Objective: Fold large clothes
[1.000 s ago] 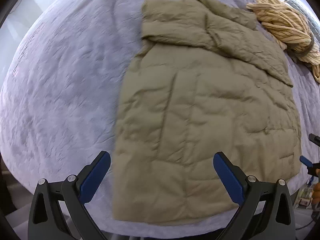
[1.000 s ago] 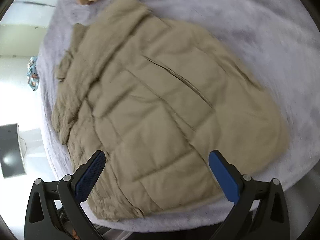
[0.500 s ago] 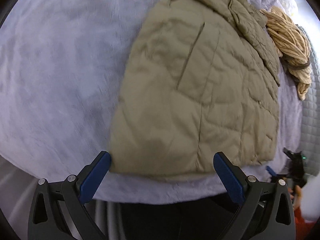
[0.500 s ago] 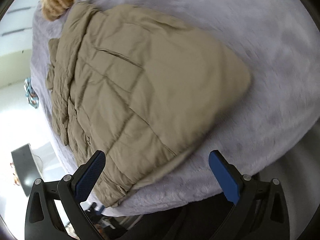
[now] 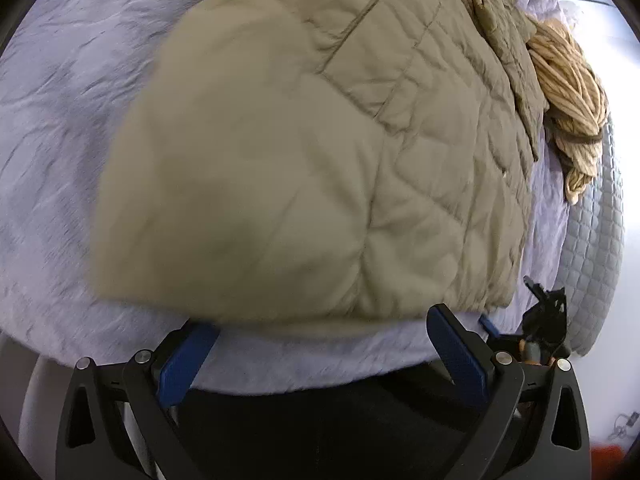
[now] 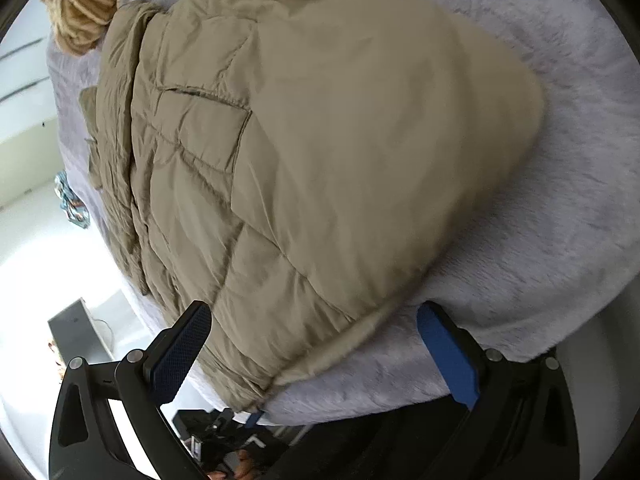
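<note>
Surface: bed [image 5: 60, 128] w/ pale lavender plush cover, nap brushed in streaks; near edge curves across the lower part of both views. Task item: khaki quilted jacket [image 5: 304, 152] lies flat on the bed, hem toward the near edge, slanted pocket opening up top in left wrist view; near part is motion-blurred. In right wrist view the same jacket [image 6: 320, 140] fills the centre, hem corner reaching the bed edge between the fingers. Left gripper [image 5: 322, 346]: fingers spread wide, blue pads bare, nothing grasped; tips sit at the hem line, contact w/ fabric cannot be confirmed. Right gripper [image 6: 310, 338]: fingers also spread wide, nothing grasped; left pad overlaps the jacket edge in frame. Behind the jacket: tan chunky-knit bundle [image 5: 568, 92], just beside the collar end, also seen top left in right wrist view [image 6: 80, 8]. Grey quilted bedding [image 5: 596, 248] along the far right side of the bed. Room: white walls, bright light; dark box-shaped unit [image 6: 76, 332] on the floor, lower left of right wrist view.
</note>
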Motion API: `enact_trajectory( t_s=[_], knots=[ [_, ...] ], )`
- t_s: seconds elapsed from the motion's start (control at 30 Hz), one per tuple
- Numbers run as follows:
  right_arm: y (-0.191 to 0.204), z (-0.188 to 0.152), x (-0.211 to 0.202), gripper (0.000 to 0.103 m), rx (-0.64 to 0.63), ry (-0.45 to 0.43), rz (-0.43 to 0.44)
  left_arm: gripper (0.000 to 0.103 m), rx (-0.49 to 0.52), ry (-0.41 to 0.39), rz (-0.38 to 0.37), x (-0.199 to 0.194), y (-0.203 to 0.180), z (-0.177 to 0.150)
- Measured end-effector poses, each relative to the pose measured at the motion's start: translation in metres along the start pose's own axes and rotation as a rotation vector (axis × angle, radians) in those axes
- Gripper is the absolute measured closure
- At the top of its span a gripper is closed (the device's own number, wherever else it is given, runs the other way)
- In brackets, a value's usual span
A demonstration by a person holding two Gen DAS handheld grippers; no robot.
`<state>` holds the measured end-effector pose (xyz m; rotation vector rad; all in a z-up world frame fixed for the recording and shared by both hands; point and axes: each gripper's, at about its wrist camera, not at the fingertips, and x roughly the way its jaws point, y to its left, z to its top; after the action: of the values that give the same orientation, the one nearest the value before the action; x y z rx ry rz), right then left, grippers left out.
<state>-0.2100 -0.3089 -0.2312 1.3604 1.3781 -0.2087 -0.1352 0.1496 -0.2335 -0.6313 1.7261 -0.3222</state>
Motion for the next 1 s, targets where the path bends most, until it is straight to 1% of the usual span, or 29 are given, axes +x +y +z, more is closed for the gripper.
enact_trajectory(
  t_s=[0.13, 0.27, 0.3, 0.33, 0.37, 0.4, 0.43, 0.47, 0.5, 0.53, 0.57, 0.6, 0.67, 0.73, 0.83, 0.9, 1.0],
  knots=[
    [0.005, 0.005, 0.004, 0.001, 0.016, -0.005, 0.059, 0.000, 0.010, -0.038, -0.044, -0.001, -0.015, 0.013],
    [0.013, 0.007, 0.009, 0.001, 0.023, 0.000, 0.101, 0.002, 0.001, -0.051, -0.051, 0.002, -0.023, 0.024],
    [0.015, 0.006, 0.010, 0.003, 0.026, 0.000, 0.105, 0.009, -0.008, -0.058, -0.048, 0.002, -0.024, 0.025],
    [0.016, 0.006, 0.010, 0.006, 0.031, -0.003, 0.105, 0.022, -0.014, -0.062, -0.040, 0.004, -0.026, 0.026],
    [0.016, 0.006, 0.010, 0.014, 0.037, -0.005, 0.101, 0.030, -0.018, -0.061, -0.021, 0.005, -0.026, 0.028],
    [0.016, 0.005, 0.011, 0.027, 0.046, -0.005, 0.098, 0.050, -0.013, -0.055, 0.003, 0.005, -0.027, 0.029],
    [0.013, 0.006, 0.011, 0.034, 0.066, -0.001, 0.095, 0.070, -0.002, -0.052, 0.023, 0.004, -0.025, 0.031],
    [0.008, 0.006, 0.011, 0.051, 0.085, 0.002, 0.089, 0.076, 0.006, -0.057, 0.033, 0.003, -0.027, 0.032],
    [0.003, 0.007, 0.011, 0.068, 0.112, 0.004, 0.078, 0.082, 0.011, -0.066, 0.026, -0.001, -0.026, 0.033],
    [0.001, 0.007, 0.011, 0.079, 0.124, 0.003, 0.085, 0.088, 0.017, -0.081, 0.013, -0.006, -0.028, 0.034],
    [0.001, 0.007, 0.011, 0.091, 0.125, -0.003, 0.095, 0.088, 0.027, -0.095, 0.006, -0.011, -0.029, 0.034],
    [0.004, 0.007, 0.009, 0.093, 0.110, -0.011, 0.098, 0.088, 0.040, -0.111, 0.001, -0.018, -0.033, 0.036],
    [0.018, 0.005, 0.004, 0.095, 0.042, -0.022, 0.098, 0.092, 0.069, -0.152, -0.013, -0.033, -0.048, 0.039],
    [0.039, 0.004, -0.003, 0.095, -0.036, -0.031, 0.116, 0.092, 0.104, -0.204, -0.036, -0.050, -0.065, 0.045],
    [0.080, 0.008, -0.023, 0.096, -0.150, -0.060, 0.155, 0.092, 0.153, -0.281, -0.079, -0.078, -0.090, 0.060],
    [0.103, 0.012, -0.034, 0.096, -0.209, -0.081, 0.169, 0.092, 0.191, -0.331, -0.099, -0.097, -0.105, 0.071],
    [0.150, 0.020, -0.050, 0.096, -0.311, -0.125, 0.188, 0.092, 0.244, -0.402, -0.123, -0.123, -0.128, 0.090]
  ],
)
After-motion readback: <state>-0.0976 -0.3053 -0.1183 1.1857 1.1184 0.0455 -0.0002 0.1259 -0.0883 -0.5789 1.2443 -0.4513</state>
